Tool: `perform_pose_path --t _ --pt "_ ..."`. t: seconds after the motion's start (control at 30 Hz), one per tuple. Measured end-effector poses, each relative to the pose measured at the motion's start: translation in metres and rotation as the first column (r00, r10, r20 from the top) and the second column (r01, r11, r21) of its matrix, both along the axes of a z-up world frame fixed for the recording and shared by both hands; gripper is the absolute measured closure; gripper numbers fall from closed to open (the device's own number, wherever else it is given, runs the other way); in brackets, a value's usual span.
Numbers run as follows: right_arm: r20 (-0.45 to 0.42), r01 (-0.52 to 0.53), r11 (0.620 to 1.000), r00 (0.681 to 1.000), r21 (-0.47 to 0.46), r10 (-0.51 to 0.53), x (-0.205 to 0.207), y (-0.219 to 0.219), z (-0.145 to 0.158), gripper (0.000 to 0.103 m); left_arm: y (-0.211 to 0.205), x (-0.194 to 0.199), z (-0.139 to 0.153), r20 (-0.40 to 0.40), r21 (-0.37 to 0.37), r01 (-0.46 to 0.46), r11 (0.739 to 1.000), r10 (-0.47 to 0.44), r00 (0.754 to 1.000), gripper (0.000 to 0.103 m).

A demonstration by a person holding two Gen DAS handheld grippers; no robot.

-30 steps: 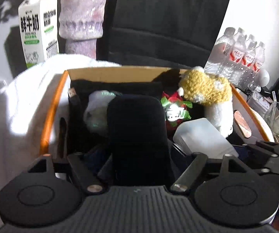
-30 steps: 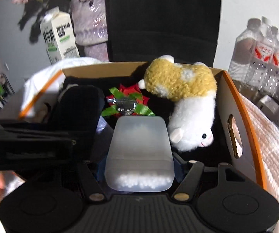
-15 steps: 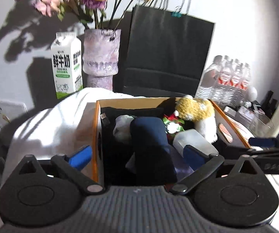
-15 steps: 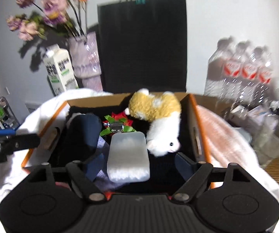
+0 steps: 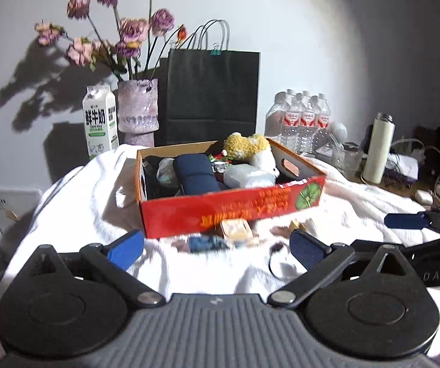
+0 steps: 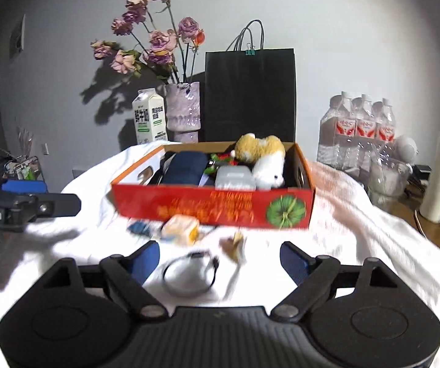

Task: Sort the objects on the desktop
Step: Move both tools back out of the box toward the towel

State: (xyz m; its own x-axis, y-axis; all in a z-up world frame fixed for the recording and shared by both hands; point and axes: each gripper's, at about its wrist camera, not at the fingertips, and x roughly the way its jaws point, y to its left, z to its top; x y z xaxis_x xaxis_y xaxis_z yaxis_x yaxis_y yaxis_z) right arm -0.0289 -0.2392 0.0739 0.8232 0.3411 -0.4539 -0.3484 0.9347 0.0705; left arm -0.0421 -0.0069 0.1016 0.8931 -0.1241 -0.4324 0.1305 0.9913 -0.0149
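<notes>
Both grippers hang over the near edge of the white cloth (image 5: 75, 202), left gripper (image 5: 216, 245) and right gripper (image 6: 220, 257) each spread wide with nothing between the fingers; both have just been opening. The red box (image 6: 213, 208) sits mid-cloth, holding a navy case (image 6: 186, 168), clear tub (image 6: 235, 178) and plush (image 6: 262, 156). Blurred small items and a black cable (image 6: 189, 273) lie before its near wall.

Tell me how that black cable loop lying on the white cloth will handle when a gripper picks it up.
The black cable loop is probably floppy: it lies in a loose ring on the white cloth, so it would likely sag and uncoil. It looks thin and light, so wide pads may slip off. Its small plug end would probably dangle.
</notes>
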Motion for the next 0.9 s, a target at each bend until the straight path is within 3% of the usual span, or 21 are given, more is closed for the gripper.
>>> perform_pose_path --t 0.1,0.23,0.43,0.6,0.7,0.83,0.9 --pt "0.037 0.028 1.000 0.999 0.013 -0.028 -0.034 -0.003 -0.002 0.018 -0.006 -0.035 -0.011 0.022 0.009 -0.027 1.000 0.027 0.999 0.000" --pt "0.074 0.057 0.998 0.996 0.025 -0.059 -0.072 -0.011 -0.005 0.018 -0.006 -0.079 -0.032 -0.019 -0.063 -0.082 0.995 0.081 0.997 0.000" --pt "0.082 0.033 0.999 0.996 -0.001 -0.033 -0.108 -0.021 -0.021 0.018 -0.006 -0.112 -0.050 -0.058 -0.046 -0.043 0.998 0.040 0.998 0.000" --pt "0.042 0.050 0.997 0.998 0.050 -0.053 -0.095 -0.027 -0.027 0.019 0.002 -0.083 -0.051 -0.030 -0.071 -0.057 0.996 0.055 0.998 0.000" --pt "0.014 0.046 0.994 0.999 0.100 -0.047 -0.076 -0.029 -0.030 0.021 0.003 -0.046 -0.051 -0.027 -0.070 -0.054 0.996 0.052 0.998 0.007" --pt "-0.011 0.060 0.991 0.998 0.120 -0.059 -0.043 -0.028 -0.035 0.026 0.004 0.006 -0.053 -0.056 -0.108 -0.034 0.994 0.028 0.998 0.007" --pt "-0.033 0.067 0.989 0.997 0.128 -0.063 -0.022 -0.027 -0.036 0.027 0.001 0.031 -0.055 -0.057 -0.092 -0.024 0.995 0.019 0.998 0.008"
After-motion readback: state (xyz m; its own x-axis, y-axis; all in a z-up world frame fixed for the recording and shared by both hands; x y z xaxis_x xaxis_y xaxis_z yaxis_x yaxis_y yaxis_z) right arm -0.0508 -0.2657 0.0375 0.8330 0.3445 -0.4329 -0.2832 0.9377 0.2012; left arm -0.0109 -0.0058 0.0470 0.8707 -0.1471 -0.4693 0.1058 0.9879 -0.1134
